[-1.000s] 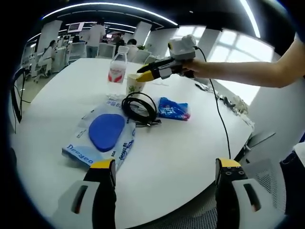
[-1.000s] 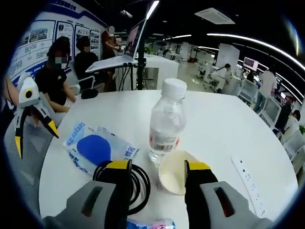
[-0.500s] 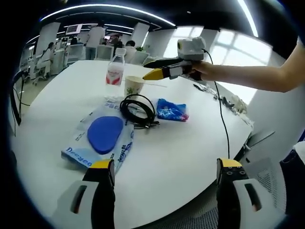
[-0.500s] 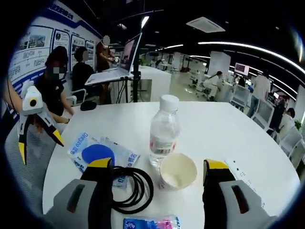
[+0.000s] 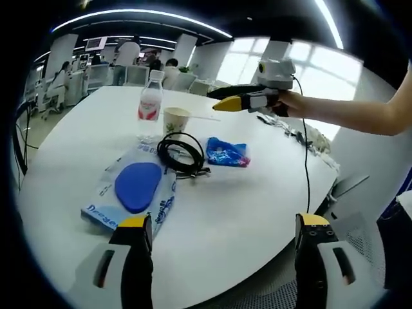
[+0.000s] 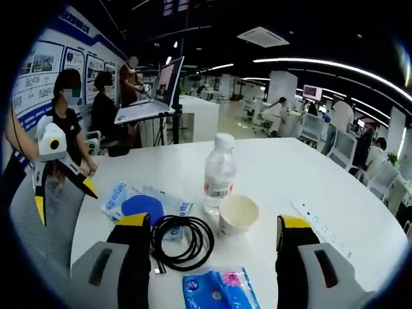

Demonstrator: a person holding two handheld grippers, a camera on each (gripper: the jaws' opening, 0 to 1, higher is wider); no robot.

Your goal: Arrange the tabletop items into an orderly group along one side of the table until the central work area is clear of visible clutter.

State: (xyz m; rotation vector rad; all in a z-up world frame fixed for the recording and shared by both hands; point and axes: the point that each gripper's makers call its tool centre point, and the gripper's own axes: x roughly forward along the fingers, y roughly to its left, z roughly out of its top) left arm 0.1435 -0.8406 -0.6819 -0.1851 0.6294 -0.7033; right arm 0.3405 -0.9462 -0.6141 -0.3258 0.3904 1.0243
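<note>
An open-plan office under a dark ceiling with long curved light strips (image 6: 335, 64) and a square ceiling vent (image 6: 265, 37). Bright windows (image 5: 325, 67) fill the far wall in the left gripper view. A round white table (image 5: 244, 193) stands in front — beyond it, rows of desks and white chairs (image 6: 344, 151), with people seated and standing. Posters (image 6: 48, 61) line one blue-edged wall; a laptop on a stand (image 6: 151, 96) is near it.

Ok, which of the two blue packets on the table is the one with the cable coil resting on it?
The big clear packet holding the blue round pad: the black cable coil overlaps its far edge. The small blue wipes pack lies apart beside the coil.
</note>
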